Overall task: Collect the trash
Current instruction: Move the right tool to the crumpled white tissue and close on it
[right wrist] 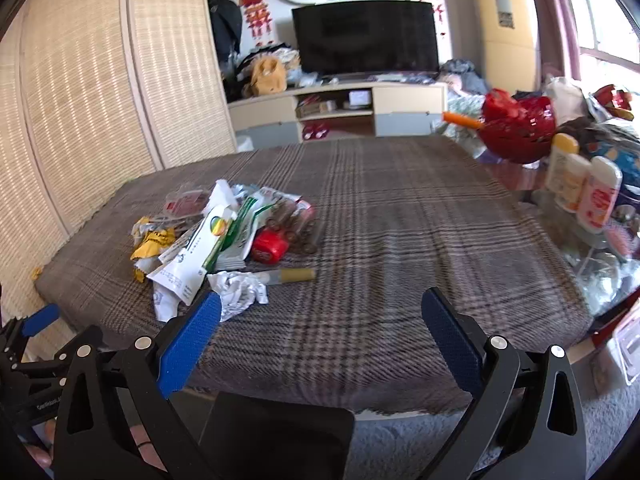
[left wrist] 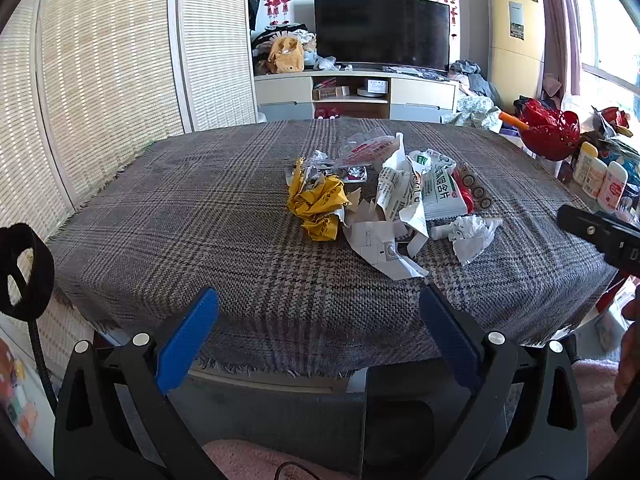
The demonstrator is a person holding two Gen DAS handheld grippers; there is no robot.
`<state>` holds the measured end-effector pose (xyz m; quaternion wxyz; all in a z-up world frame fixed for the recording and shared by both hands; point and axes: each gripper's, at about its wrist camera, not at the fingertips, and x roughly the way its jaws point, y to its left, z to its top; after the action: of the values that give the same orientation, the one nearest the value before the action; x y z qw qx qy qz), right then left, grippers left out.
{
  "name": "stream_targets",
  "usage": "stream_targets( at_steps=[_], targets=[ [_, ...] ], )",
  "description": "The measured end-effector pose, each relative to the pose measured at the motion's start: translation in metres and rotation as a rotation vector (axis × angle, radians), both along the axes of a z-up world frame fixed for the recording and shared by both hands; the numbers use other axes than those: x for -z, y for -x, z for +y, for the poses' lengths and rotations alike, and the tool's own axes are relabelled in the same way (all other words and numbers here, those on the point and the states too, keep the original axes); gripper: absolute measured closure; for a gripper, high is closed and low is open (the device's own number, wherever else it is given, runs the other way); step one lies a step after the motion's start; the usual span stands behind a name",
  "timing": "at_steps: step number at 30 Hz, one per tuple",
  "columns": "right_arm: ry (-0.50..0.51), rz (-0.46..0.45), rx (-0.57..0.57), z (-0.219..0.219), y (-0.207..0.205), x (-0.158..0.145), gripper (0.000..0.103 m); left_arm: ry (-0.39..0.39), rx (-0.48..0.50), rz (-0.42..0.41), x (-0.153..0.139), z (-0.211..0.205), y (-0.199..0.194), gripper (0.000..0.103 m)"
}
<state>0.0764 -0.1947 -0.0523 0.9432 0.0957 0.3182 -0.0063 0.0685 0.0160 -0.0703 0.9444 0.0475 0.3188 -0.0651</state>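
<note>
A pile of trash lies on the grey plaid tablecloth (left wrist: pixel 200 216): a crumpled yellow wrapper (left wrist: pixel 318 206), torn white paper (left wrist: pixel 384 248), a green-and-white packet (left wrist: pixel 440 190), a crumpled white tissue (left wrist: pixel 472 236) and clear plastic (left wrist: pixel 366 148). My left gripper (left wrist: pixel 320 324) is open and empty at the near table edge, short of the pile. My right gripper (right wrist: pixel 322 328) is open and empty over the near edge, right of the pile (right wrist: pixel 216 236). The tissue (right wrist: pixel 240 290) lies just beyond its left finger (right wrist: pixel 190 344). A small tube (right wrist: pixel 290 275) and a red lid (right wrist: pixel 269 247) sit in the pile.
A red basket (right wrist: pixel 516 128), lotion bottles (right wrist: pixel 584 188) and clutter crowd the table's right side. Bamboo screens (left wrist: pixel 100 80) stand on the left. A TV (left wrist: pixel 382 30) on a cabinet is behind. The right gripper's body (left wrist: pixel 600 236) shows at the left view's right edge.
</note>
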Motion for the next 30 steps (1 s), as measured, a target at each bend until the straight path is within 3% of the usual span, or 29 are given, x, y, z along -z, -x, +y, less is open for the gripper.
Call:
stream_targets(
  at_steps=[9, 13, 21, 25, 27, 30],
  targets=[
    [-0.093, 0.15, -0.13, 0.025, -0.045, 0.02, 0.005, -0.064, 0.069, 0.07, 0.014, -0.012, -0.016, 0.008],
    [-0.126, 0.184, -0.159, 0.032, -0.056, 0.029, 0.027, -0.054, 0.089, 0.086, 0.019, -0.015, -0.022, 0.008],
    [-0.137, 0.197, -0.173, 0.039, -0.071, 0.042, 0.049, -0.056, 0.121, 0.101, 0.025, -0.026, -0.035, 0.008],
    [-0.142, 0.186, -0.186, 0.037, -0.076, 0.043, 0.067, -0.052, 0.134, 0.112, 0.029, -0.034, -0.048, 0.008],
    [-0.152, 0.167, -0.188, 0.032, -0.075, 0.042, 0.074, -0.051, 0.139, 0.118, 0.031, -0.038, -0.055, 0.012],
    [-0.151, 0.148, -0.174, 0.02, -0.072, 0.038, 0.077, -0.031, 0.147, 0.135, 0.035, -0.041, -0.066, 0.022]
  ],
)
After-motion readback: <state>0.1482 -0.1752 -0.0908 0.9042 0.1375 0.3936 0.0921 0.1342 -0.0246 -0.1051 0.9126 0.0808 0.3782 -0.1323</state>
